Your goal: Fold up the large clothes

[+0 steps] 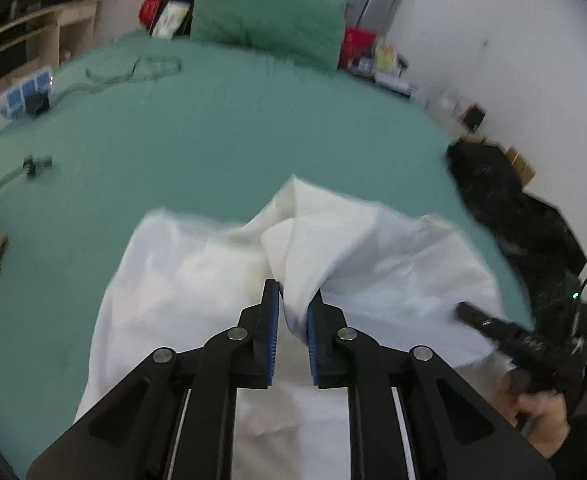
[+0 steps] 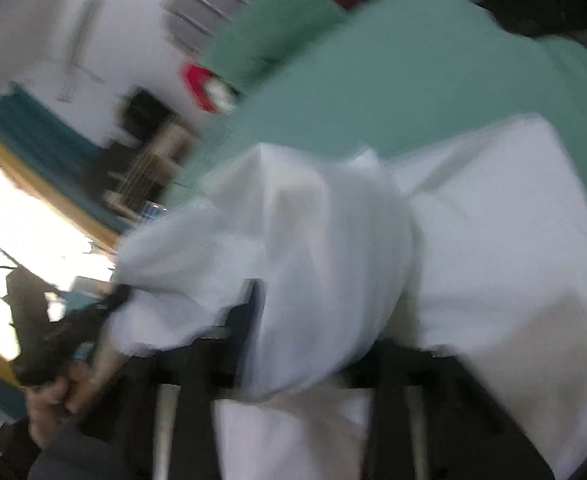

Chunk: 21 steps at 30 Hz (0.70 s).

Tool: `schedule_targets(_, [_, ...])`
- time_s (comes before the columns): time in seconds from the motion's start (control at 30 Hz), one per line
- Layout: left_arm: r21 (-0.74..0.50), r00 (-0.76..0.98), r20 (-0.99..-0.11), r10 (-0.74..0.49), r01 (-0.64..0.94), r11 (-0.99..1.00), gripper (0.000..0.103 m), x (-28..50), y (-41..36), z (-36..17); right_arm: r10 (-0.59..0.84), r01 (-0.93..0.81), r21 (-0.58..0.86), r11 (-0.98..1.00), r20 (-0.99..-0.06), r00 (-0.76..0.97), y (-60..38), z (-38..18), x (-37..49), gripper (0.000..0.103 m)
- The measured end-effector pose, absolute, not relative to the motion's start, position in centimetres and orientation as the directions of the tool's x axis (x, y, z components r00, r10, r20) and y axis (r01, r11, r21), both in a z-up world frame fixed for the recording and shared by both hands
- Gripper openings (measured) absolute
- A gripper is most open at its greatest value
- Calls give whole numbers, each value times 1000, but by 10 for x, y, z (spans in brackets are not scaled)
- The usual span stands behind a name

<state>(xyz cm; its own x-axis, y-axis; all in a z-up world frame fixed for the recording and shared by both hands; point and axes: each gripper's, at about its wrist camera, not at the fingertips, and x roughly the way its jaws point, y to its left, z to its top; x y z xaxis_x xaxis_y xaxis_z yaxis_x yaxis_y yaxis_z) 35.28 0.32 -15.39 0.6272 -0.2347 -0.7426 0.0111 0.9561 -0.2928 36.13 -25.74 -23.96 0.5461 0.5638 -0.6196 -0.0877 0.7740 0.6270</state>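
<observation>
Left jaws: nearly closed; the blue pads (image 1: pixel 274 332) pinch a gathered fold of the white cloth (image 1: pixel 373 256) between them.
Left gripper (image 1: pixel 293 300): points down and forward over the bed; its black linkage fills the lower part of the left view.
Right jaws: partly apart in the right view, which is badly blurred; cloth drapes over and between them, and I cannot tell whether the pads press on it.
Right gripper (image 2: pixel 313 300): only one dark finger shows through the cloth; seen from the left view it sits at the cloth's right edge, with a hand (image 1: pixel 541 412) on its handle.
Cloth: a large white garment, rumpled, bunched up at the near edge of the bed, one peak rising just ahead of the left jaws.
Bed (image 1: pixel 213 128): covered with a green sheet that lies mostly flat.
Pillow (image 1: pixel 269 16): green, upright at the far end against a grey headboard.
Cable (image 1: pixel 133 70): loops on the sheet at far left.
Dark garment (image 1: pixel 489 184): heaped on the bed's right edge, near the white wall.
</observation>
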Motion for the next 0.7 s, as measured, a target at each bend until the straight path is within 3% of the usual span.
schedule_targets(0.13, [-260, 534, -824, -188, -62, 964, 22, 338, 23, -183, 426, -97, 451, 887, -720, 547, -266, -225, 339, 57])
schedule_targets(0.2, [-296, 514, -831, -211, -88, 951, 35, 332, 30, -192, 311, -69, 336, 939, -751, 582, -264, -211, 327, 57])
schedule_targets(0.27, [-322, 523, -820, -231, -88, 943, 51, 324, 33, -190, 220, -67, 234, 970, -724, 654, -258, -190, 319, 57])
schedule_targets(0.4, [-299, 570, -791, -221, -46, 953, 51, 308, 29, -170, 221, -235, 56, 970, -597, 771, -216, -156, 313, 57])
schedule_targets(0.6, [-256, 652, -728, -214, 32, 966, 51, 315, 13, -132, 298, -352, 7, 936, -550, 780, -170, -145, 323, 57])
schedule_targets(0.7, [-239, 659, -721, -213, 52, 970, 51, 337, -3, -129, 289, -364, -18, 931, -572, 768, -162, -157, 323, 57])
